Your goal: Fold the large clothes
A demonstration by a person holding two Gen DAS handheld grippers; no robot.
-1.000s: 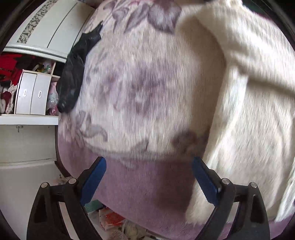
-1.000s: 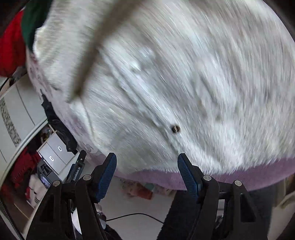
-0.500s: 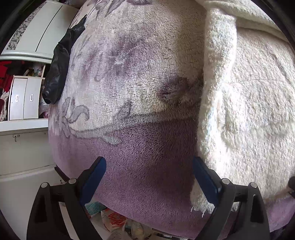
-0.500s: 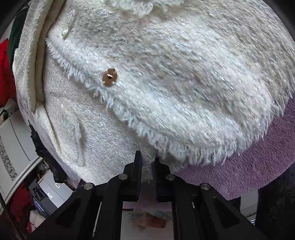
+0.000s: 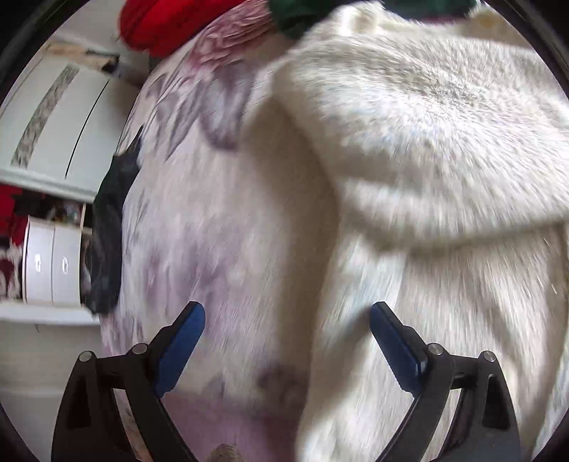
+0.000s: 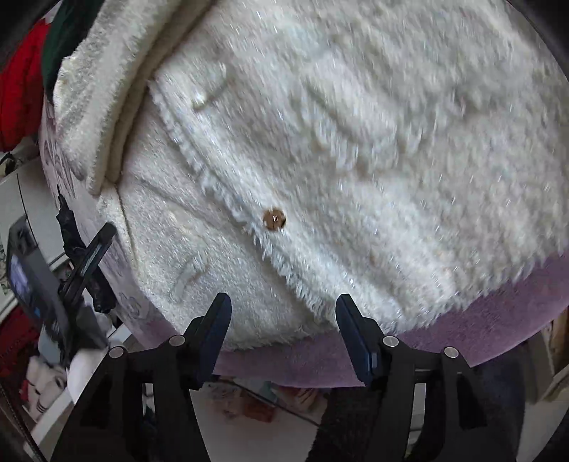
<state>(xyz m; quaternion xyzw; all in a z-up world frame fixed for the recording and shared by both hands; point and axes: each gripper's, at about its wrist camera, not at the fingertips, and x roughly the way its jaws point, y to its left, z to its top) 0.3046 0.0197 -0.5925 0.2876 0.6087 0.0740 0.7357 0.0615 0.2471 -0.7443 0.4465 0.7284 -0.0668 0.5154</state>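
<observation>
Cream fleece cardigan spread on a purple floral blanket, both grippers above it with nothing between their pads.

Fluffy and white, the cardigan lies over the bed's blanket with a brown button on its front edge and its hem reaching near the plain purple border. In the left wrist view a folded part — possibly a sleeve, the blur makes it hard to say — lies across the body of the garment. The left gripper hangs with its blue pads wide apart over the garment's edge. The right gripper has its jaws opening, empty, just over the hem. A black garment lies at the blanket's left edge; red clothing sits beyond.
</observation>
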